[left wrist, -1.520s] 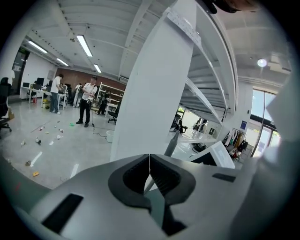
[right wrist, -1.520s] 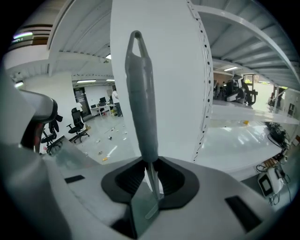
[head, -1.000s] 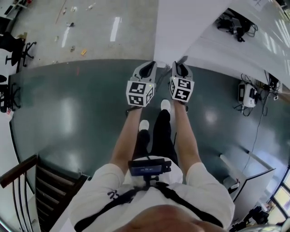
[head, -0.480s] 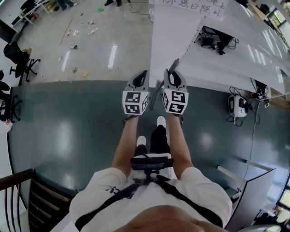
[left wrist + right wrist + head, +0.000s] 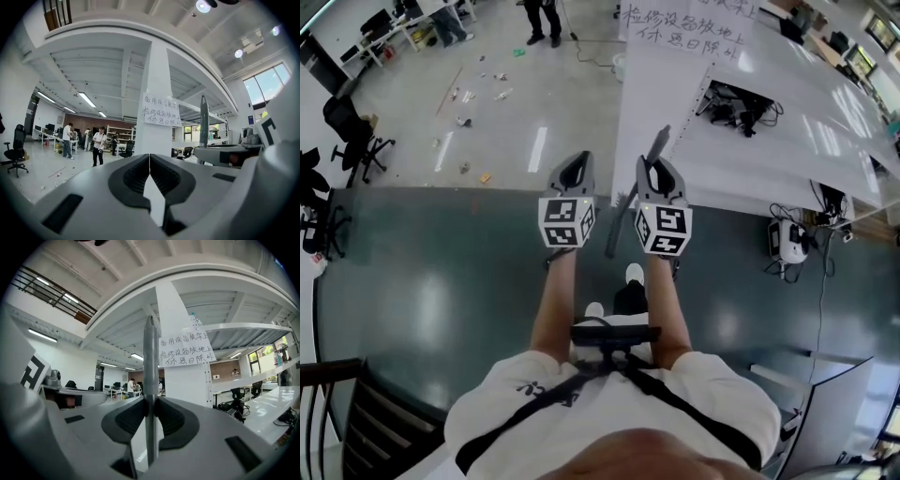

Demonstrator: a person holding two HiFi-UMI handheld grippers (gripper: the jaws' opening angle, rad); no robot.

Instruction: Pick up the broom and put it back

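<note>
1. Floor. A glossy dark-green floor (image 5: pixel 441 272) lies under the person. It meets a grey floor (image 5: pixel 506 112) further out, where small litter (image 5: pixel 469 94) is scattered.

2. Pillar. A white pillar (image 5: pixel 157 93) stands ahead of both grippers. A paper sign (image 5: pixel 161 110) with printed characters is fixed to its face. In the head view, white panels (image 5: pixel 769 141) extend to the right of the pillar.

3. Background. Black office chairs (image 5: pixel 352 136) stand at the left edge of the floor. Several people (image 5: pixel 98 147) stand well apart from the operator, near desks and shelving.

4. Operator. Both forearms (image 5: pixel 553 300) reach forward side by side, one gripper in each hand.

5. Left gripper (image 5: pixel 149 157). The jaws are fully closed, with the pads meeting along a thin seam. Nothing is between them.

6. Right gripper (image 5: pixel 150 401). The jaws are clamped on the broom (image 5: pixel 150 362), with both pads pressing on its grey handle.

7. Broom. Only the handle shows. In the right gripper view it rises upright through the jaws to a tapered tip. In the head view it runs at a slant, from between the two marker cubes up past the right jaws. The left gripper view shows it standing just to the right, apart from the left jaws.
</note>
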